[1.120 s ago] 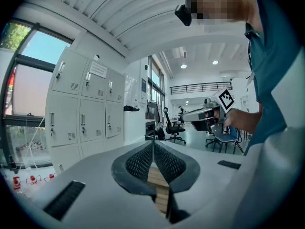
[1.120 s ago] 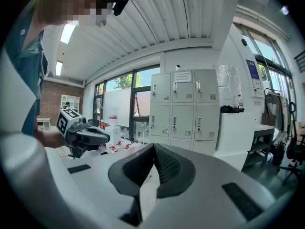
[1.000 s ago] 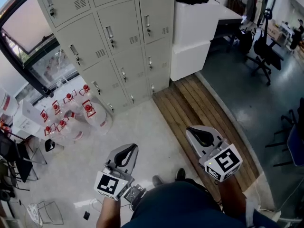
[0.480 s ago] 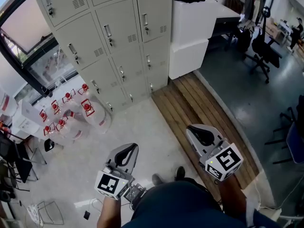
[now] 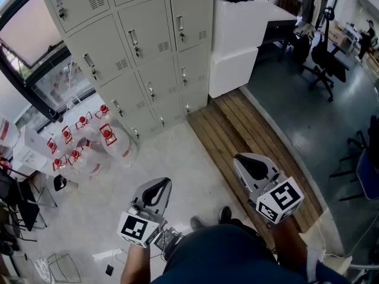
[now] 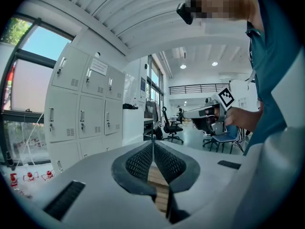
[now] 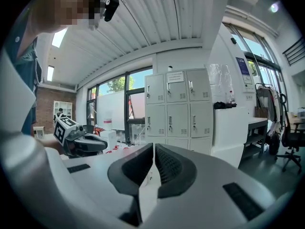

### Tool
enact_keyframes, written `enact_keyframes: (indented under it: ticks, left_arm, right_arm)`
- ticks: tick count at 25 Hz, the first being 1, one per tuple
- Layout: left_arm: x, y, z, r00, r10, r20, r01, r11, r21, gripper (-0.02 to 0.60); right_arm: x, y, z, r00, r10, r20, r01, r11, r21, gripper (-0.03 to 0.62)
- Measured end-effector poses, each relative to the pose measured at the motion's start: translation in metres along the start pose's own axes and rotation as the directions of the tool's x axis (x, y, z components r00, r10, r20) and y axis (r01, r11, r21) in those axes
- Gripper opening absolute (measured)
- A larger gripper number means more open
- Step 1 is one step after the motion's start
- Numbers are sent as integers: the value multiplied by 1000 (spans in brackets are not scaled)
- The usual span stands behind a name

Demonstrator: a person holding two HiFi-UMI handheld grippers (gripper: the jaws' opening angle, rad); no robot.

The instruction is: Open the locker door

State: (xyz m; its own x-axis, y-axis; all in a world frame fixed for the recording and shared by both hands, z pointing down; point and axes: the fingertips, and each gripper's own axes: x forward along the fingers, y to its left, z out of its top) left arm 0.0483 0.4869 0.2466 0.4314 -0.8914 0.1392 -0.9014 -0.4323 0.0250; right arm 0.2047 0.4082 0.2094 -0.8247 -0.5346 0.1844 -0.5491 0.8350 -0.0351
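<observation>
Two claws are held low over the floor (image 5: 195,158) in front of the person, the left claw (image 5: 159,185) and the right claw (image 5: 246,160), each closed on nothing. Farther off, jugs with red caps (image 5: 109,136) stand on the floor near the foot of the lockers (image 5: 142,52). The lockers rise at the floor's far edge, well apart from both claws, with every door in view shut.

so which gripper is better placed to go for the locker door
Right, I'd judge, though only slightly. The lockers stand straight ahead over the right gripper, while they lie off to the left side of the left gripper. Both grippers are shut, empty and well short of the lockers.
</observation>
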Motion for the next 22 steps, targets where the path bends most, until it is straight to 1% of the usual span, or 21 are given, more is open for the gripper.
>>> enact_keyframes:
  ticks: [3, 7, 10, 13, 16, 19, 22]
  left_arm:
    - [2, 11, -3, 1000, -6, -5, 6, 1000, 7, 26]
    - [9, 15, -6, 999, -35, -9, 35, 999, 6, 26]
    - [21, 21, -12, 998, -30, -50, 30, 1000, 0, 26]
    - [39, 31, -16, 995, 6, -96, -6, 1000, -2, 26]
    - [61, 43, -18, 995, 22, -96, -24, 1000, -15, 26]
    - [89, 50, -17, 996, 24, -90, -28, 999, -38, 26]
    - [120, 52, -19, 994, 12, -111, -15, 1000, -26, 26]
  right_arm:
    - [8, -1, 0, 1000, -15, -2, 15, 1000, 0, 38]
    - [15, -6, 3, 999, -37, 3, 37, 999, 0, 38]
    - [17, -19, -3, 999, -52, -16, 53, 998, 18, 38]
    - [25, -39, -12, 998, -49, -33, 50, 998, 29, 38]
    - [44, -60, -13, 999, -32, -32, 33, 999, 43, 38]
    - [63, -87, -2, 1000, -16, -8, 16, 999, 32, 38]
    - [75, -112, -4, 1000, 1, -15, 0, 999, 45, 38]
